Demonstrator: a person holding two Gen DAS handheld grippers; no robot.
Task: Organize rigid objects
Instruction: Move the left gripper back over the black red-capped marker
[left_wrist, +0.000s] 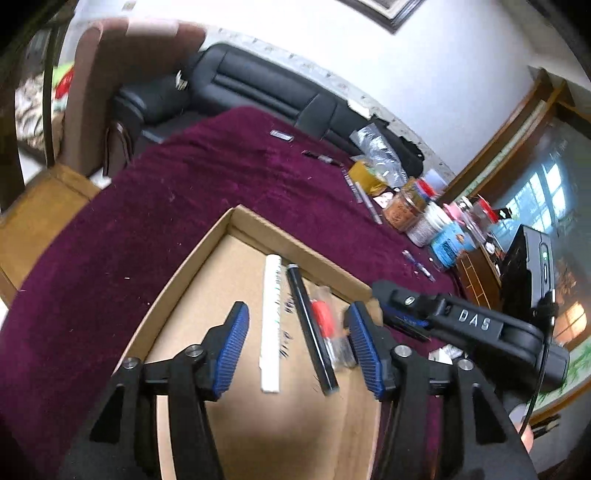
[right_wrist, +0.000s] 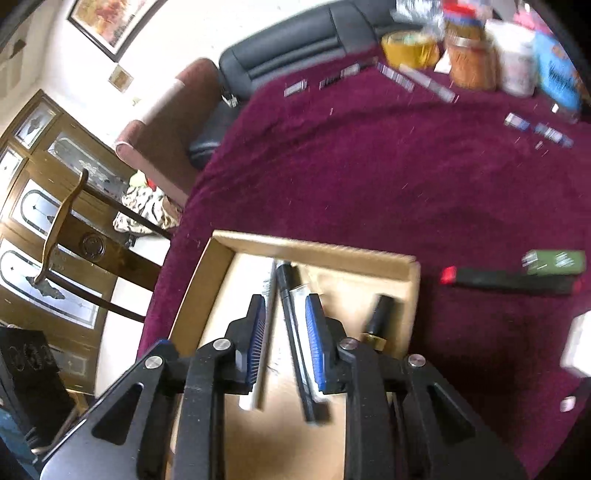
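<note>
A shallow cardboard tray (left_wrist: 295, 243) lies on the maroon tablecloth (left_wrist: 177, 177). In it lie a white stick (left_wrist: 271, 321), a long black stick (left_wrist: 310, 325) and a red-capped item in clear wrap (left_wrist: 325, 321). My left gripper (left_wrist: 297, 317) is open and empty above them. My right gripper (right_wrist: 285, 306) is open over the same tray (right_wrist: 314, 245), above the black stick (right_wrist: 293, 332); a black-and-gold bottle (right_wrist: 376, 325) lies right of it. The right gripper's body (left_wrist: 461, 321) shows in the left wrist view.
Loose pens and small bars (right_wrist: 424, 79) lie on the cloth further back, with jars and tins (right_wrist: 469, 55) behind. A black stick with a red end (right_wrist: 509, 278) and a green box (right_wrist: 554, 262) lie right of the tray. Chairs and a sofa (left_wrist: 258, 85) stand around.
</note>
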